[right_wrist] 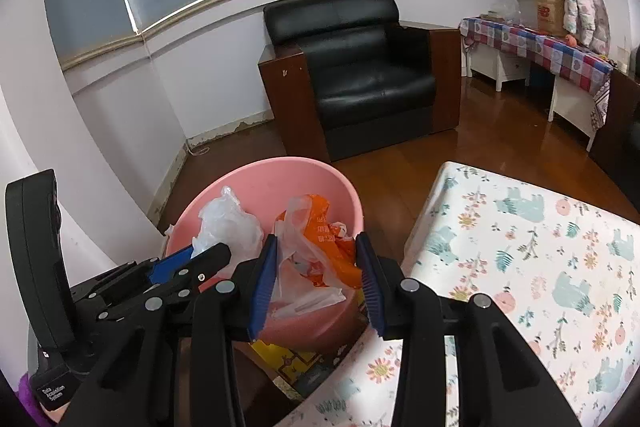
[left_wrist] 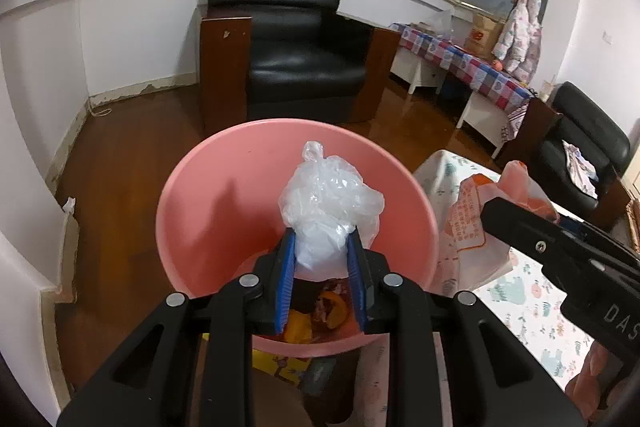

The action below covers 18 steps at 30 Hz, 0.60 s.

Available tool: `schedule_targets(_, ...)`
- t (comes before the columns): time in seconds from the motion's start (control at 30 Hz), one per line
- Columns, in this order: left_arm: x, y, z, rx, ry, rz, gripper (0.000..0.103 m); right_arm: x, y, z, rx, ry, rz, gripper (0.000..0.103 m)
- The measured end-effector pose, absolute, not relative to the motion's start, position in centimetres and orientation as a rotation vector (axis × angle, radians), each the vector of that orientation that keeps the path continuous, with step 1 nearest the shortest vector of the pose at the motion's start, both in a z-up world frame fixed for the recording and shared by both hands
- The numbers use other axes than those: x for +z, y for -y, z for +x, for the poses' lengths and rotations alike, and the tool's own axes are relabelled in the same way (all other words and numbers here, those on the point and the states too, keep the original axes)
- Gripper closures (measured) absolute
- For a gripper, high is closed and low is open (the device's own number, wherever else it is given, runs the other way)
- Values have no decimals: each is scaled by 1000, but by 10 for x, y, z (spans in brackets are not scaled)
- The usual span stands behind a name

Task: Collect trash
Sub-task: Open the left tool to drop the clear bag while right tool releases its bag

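Note:
A pink basin [left_wrist: 208, 195] stands on the wooden floor beside the low table, with orange peel and dark scraps at its bottom. My left gripper [left_wrist: 321, 245] is shut on a crumpled clear plastic bag [left_wrist: 328, 199], held over the basin's inside. My right gripper [right_wrist: 316, 247] is shut on an orange-and-clear plastic bag [right_wrist: 320, 251], hanging over the basin's [right_wrist: 256, 187] right side. The right gripper's body [left_wrist: 560, 247] shows at the right of the left wrist view with the orange bag [left_wrist: 472, 223] below it. The left gripper [right_wrist: 180, 259] and its clear bag [right_wrist: 228, 223] show left in the right wrist view.
A table with a floral cloth [right_wrist: 540, 267] lies right of the basin. A black armchair [right_wrist: 360, 67] stands against the far wall. A checked-cloth bench [right_wrist: 540, 47] with boxes runs along the right. A yellow packet [right_wrist: 288, 359] lies under the basin's near edge.

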<state>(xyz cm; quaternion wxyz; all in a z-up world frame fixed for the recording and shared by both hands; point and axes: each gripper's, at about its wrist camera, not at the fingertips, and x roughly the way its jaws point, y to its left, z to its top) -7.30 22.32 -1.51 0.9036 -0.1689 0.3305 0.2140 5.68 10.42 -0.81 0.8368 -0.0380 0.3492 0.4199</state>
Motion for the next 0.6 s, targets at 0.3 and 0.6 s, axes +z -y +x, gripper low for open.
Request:
schedule_targets(0.3, -30, -244, -74, 474, -708, -371, 79, -26, -124, 65, 898, -765, -101, 64)
schedule_targets(0.6, -38, -253, -73, 477, -720, -399, 79, -37, -137, 68, 895, -783, -114, 64)
